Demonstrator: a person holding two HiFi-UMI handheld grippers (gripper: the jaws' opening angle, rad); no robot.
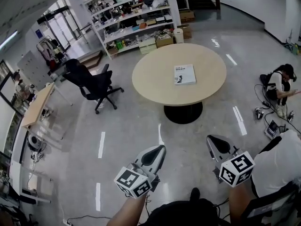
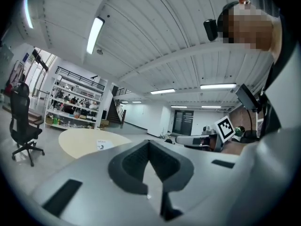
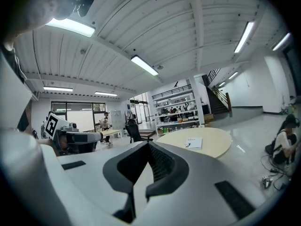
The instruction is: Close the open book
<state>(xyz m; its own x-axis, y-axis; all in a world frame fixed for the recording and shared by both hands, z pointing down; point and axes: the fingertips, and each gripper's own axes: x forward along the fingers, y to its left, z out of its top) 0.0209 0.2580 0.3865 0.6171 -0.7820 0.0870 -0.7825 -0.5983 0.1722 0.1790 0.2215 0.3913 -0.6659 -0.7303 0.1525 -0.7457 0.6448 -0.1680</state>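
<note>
A white book point(image 1: 185, 74) with dark print on its upper face lies flat on the round beige table point(image 1: 150, 81), far ahead of me across the floor. It also shows small in the left gripper view as the book point(image 2: 101, 145) and in the right gripper view as the book point(image 3: 194, 142). My left gripper point(image 1: 161, 148) and right gripper point(image 1: 210, 139) are held side by side over the floor, well short of the table and pointing toward it. The jaws of the left gripper point(image 2: 149, 142) and the right gripper point(image 3: 149, 144) meet with nothing between them.
A black office chair point(image 1: 94, 86) stands left of the table. Stocked shelves point(image 1: 136, 18) line the back wall. A person point(image 1: 280, 86) sits on the floor at the right among cables and devices point(image 1: 273, 128). A wooden desk point(image 1: 37, 105) is at the far left.
</note>
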